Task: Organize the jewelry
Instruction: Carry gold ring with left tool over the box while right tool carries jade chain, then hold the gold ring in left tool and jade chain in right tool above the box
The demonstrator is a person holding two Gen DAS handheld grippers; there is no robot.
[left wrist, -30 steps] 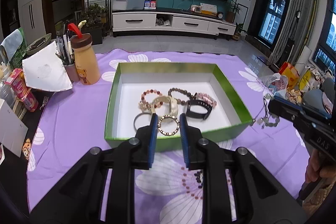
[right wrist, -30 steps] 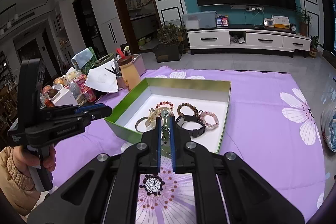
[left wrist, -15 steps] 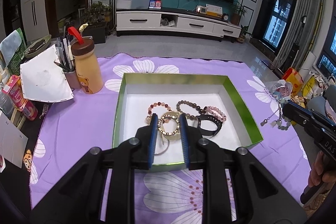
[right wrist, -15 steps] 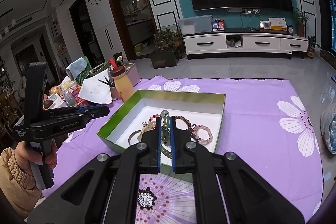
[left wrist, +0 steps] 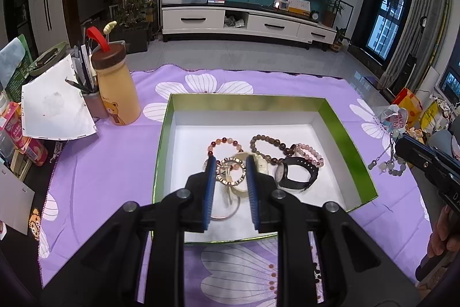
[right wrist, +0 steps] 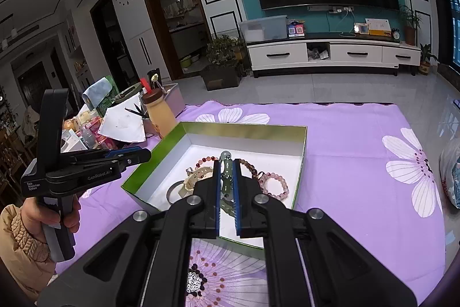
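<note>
A green box (left wrist: 342, 134) with a white floor sits on a purple flowered cloth and holds several bracelets and a black watch (left wrist: 296, 176). My left gripper (left wrist: 230, 171) is shut on a gold ring-shaped bracelet (left wrist: 231, 171) and holds it above the box's near half. My right gripper (right wrist: 225, 177) is shut on a green jade bead bracelet (right wrist: 225, 171), held over the box's (right wrist: 299, 163) near edge. The jade beads also hang from the right gripper in the left wrist view (left wrist: 392, 166), right of the box.
A yellow bear bottle (left wrist: 116, 88), a pen cup and a white paper fan (left wrist: 54, 108) stand left of the box with snack packs. Bags and clutter (left wrist: 408, 111) lie at the right edge. A beaded item (right wrist: 194, 282) lies on the cloth in front of the box.
Both grippers have risen and moved forward over the box with their bracelets still held. The left gripper's gold ring now hangs over the box floor instead of its front wall.
</note>
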